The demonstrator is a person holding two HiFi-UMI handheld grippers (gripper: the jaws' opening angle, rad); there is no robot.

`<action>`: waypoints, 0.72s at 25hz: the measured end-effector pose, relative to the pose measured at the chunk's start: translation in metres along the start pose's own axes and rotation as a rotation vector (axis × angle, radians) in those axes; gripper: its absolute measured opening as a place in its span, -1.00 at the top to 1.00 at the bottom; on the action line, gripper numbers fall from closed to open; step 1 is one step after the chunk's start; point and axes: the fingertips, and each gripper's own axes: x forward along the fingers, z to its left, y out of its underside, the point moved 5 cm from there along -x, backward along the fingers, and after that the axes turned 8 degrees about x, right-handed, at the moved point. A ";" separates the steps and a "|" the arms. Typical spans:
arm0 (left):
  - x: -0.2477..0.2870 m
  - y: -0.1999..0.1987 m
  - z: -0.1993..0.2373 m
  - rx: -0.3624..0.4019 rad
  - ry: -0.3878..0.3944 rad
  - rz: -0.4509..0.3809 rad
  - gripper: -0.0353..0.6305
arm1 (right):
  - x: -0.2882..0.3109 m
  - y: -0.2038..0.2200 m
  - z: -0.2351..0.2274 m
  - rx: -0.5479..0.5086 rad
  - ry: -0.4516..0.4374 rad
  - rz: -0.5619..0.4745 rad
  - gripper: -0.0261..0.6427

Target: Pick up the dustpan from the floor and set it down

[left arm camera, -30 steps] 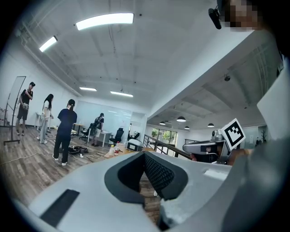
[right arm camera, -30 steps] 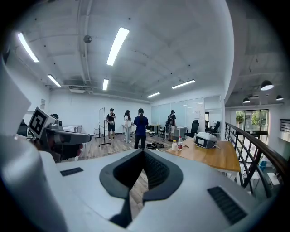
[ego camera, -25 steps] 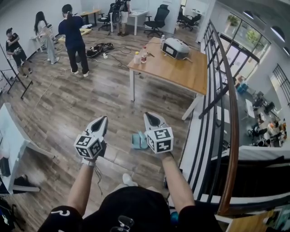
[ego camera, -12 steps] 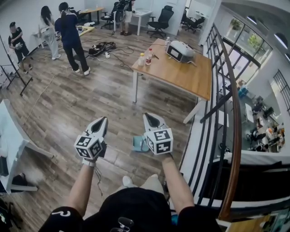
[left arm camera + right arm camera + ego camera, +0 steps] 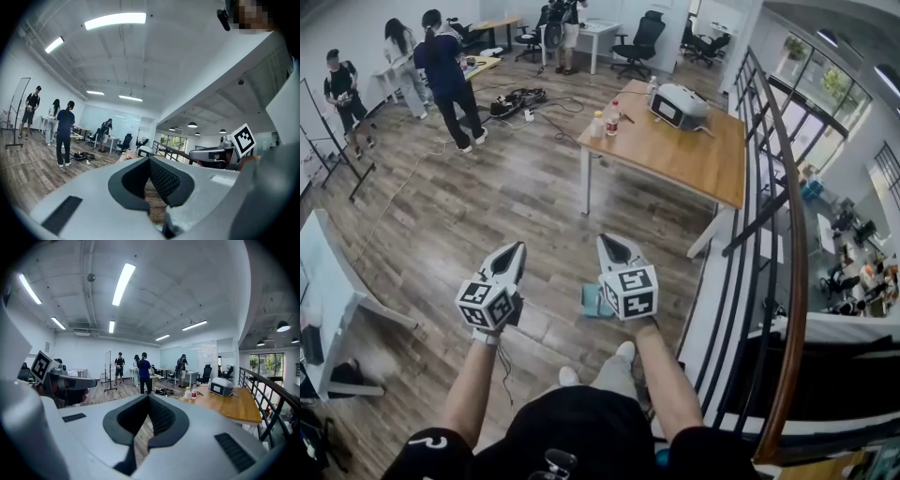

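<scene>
In the head view a teal dustpan (image 5: 590, 300) lies on the wood floor (image 5: 487, 216), just ahead of my feet. Its right part is hidden behind my right gripper. My left gripper (image 5: 514, 249) is held out level to the left of the dustpan and well above the floor, jaws shut and empty. My right gripper (image 5: 607, 241) hangs beside it, over the dustpan's right edge, tips also together with nothing in them. The left gripper view shows its gripper (image 5: 150, 158) closed to a point, and the right gripper view shows its gripper (image 5: 148, 395) the same, both facing across the room.
A wooden table (image 5: 694, 164) stands ahead to the right with bottles (image 5: 604, 122) and a grey device (image 5: 680, 105). A black railing with a wooden handrail (image 5: 787, 244) runs along the right. A white desk (image 5: 323, 281) is at the left. Several people (image 5: 445, 66) and floor cables (image 5: 520, 98) are far back.
The whole scene has slid toward me as I step forward: table and dustpan sit nearer and lower in the head view. Both grippers keep their pose and stay shut.
</scene>
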 end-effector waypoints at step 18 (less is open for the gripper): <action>0.063 0.017 -0.026 0.015 0.002 0.027 0.91 | 0.009 0.020 -0.071 0.038 0.007 0.008 0.94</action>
